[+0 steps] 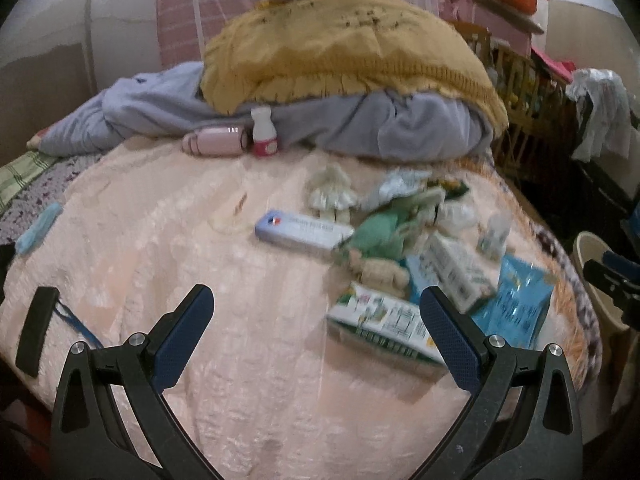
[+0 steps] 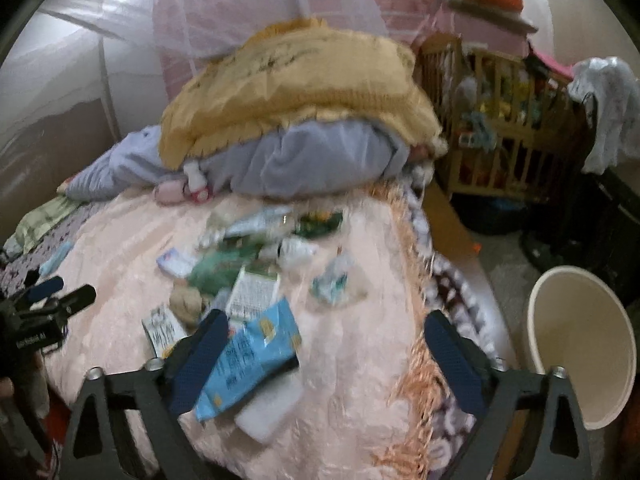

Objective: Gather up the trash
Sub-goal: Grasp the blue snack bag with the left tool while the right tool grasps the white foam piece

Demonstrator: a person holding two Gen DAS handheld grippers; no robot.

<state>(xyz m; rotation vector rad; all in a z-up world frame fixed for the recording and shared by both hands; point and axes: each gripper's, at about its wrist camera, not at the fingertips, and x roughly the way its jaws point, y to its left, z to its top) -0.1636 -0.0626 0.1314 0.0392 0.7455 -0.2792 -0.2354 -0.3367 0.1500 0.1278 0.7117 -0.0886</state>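
Trash lies scattered on a bed with a pink cover (image 1: 168, 216): a blue snack bag (image 1: 516, 304), a green-and-white carton (image 1: 380, 320), a second carton (image 1: 456, 268), a long blue-white box (image 1: 304, 232) and crumpled wrappers (image 1: 400, 192). My left gripper (image 1: 316, 312) is open and empty above the cover, left of the cartons. My right gripper (image 2: 324, 340) is open and empty; the blue snack bag (image 2: 252, 356) lies just under its left finger. A cream bin (image 2: 580, 360) stands on the floor right of the bed; it also shows in the left wrist view (image 1: 592, 264).
A yellow blanket (image 1: 344, 52) on grey bedding (image 1: 400, 128) piles up at the far end, with a pink flask (image 1: 212, 140) and a small white bottle (image 1: 262, 132) before it. A wooden crib (image 2: 500, 128) stands at right. A black remote (image 1: 36, 328) lies left.
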